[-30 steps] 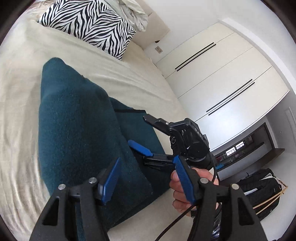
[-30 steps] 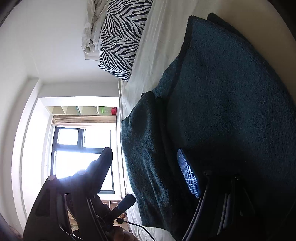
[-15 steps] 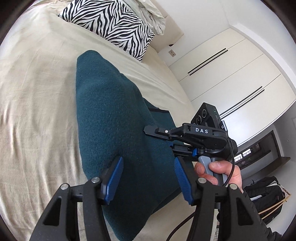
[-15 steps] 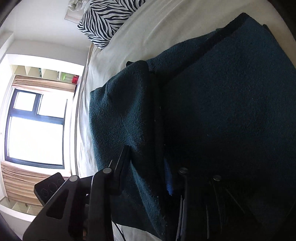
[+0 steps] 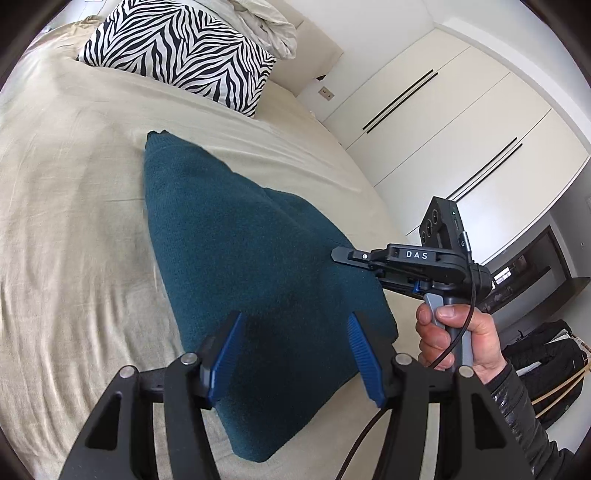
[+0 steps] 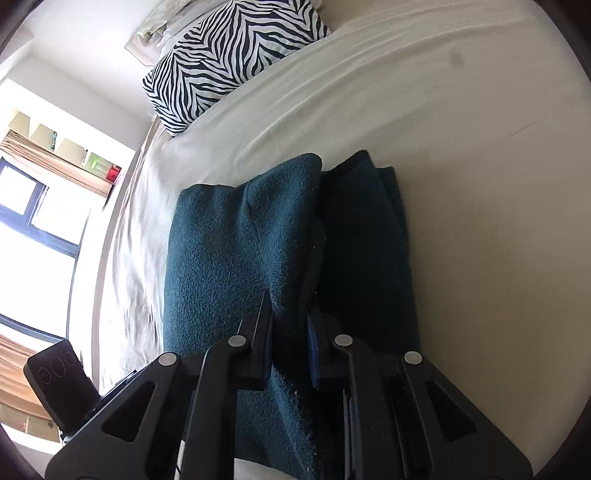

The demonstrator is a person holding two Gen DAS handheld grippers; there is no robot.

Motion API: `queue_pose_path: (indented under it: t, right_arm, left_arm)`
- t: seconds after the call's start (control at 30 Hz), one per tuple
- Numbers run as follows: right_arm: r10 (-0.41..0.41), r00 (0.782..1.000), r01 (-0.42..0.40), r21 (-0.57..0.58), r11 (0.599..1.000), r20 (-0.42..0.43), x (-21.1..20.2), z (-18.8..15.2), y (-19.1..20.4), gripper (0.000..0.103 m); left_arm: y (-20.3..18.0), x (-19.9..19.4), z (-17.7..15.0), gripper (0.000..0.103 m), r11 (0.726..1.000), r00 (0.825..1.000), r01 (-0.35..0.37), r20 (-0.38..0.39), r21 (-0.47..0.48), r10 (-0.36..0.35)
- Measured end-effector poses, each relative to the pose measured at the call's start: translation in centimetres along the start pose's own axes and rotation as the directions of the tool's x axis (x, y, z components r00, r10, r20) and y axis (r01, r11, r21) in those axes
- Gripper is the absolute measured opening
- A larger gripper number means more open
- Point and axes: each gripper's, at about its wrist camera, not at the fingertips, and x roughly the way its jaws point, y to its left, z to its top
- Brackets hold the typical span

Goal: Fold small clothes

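A dark teal fleece garment [image 5: 236, 251] lies folded on the beige bed sheet [image 5: 70, 229]. My left gripper [image 5: 293, 328] is open and empty, its blue pads just above the garment's near end. My right gripper [image 6: 290, 314] is shut on a raised fold of the teal garment [image 6: 236, 251]. In the left wrist view the right gripper [image 5: 341, 255] reaches in from the right over the garment's right edge, held by a bare hand [image 5: 454, 343].
A zebra-striped pillow [image 5: 181, 48] and a crumpled white pillow [image 5: 266, 29] lie at the head of the bed. White wardrobe doors [image 5: 443, 136] stand to the right. A black bag [image 5: 546, 365] sits on the floor. A window [image 6: 33, 221] is left of the bed.
My right gripper has shut on a fold of the garment. My left gripper has drawn back, staying open. The garment now lies flatter and more folded over.
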Motion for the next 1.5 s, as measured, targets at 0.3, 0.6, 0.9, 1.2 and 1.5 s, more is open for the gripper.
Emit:
queue_pose_path:
  t: [0.3,0.6,0.9,1.2,1.5]
  right_arm:
    - [-0.007,1.000,0.006,0.022,1.000,0.018,-0.5,-1.8,-3.8,0.014]
    - [0.030,1.000,-0.030,0.021,0.999,0.010,0.3,-2.6,-5.9,0.026]
    - [0.040,0.997,-0.039,-0.007,0.999,0.060,-1.3,-1.7,-5.3,0.071]
    - [0.003,0.999,-0.003,-0.013,1.000,-0.038,4.5,-1.8,-3.9,0.034]
    - [-0.226,0.969,0.244,-0.243,0.939,0.098,1.9,-4.9,4.9,0.020]
  left_arm:
    - [-2.5,2.3,0.7,0.060,0.994,0.998,-0.059,-0.021,0.097,0.062]
    - [-0.9,3.3,1.5,0.054,0.984,0.990,-0.141,-0.003,0.111,0.142]
    - [4.3,3.7,2.1,0.078,0.986,0.988,-0.150,-0.046,-0.067,0.147]
    - [5.5,6.9,1.8,0.061,0.987,0.983,-0.113,-0.159,-0.113,0.094]
    - [4.2,3.5,1.7,0.041,0.983,0.976,-0.167,-0.156,-0.081,0.153]
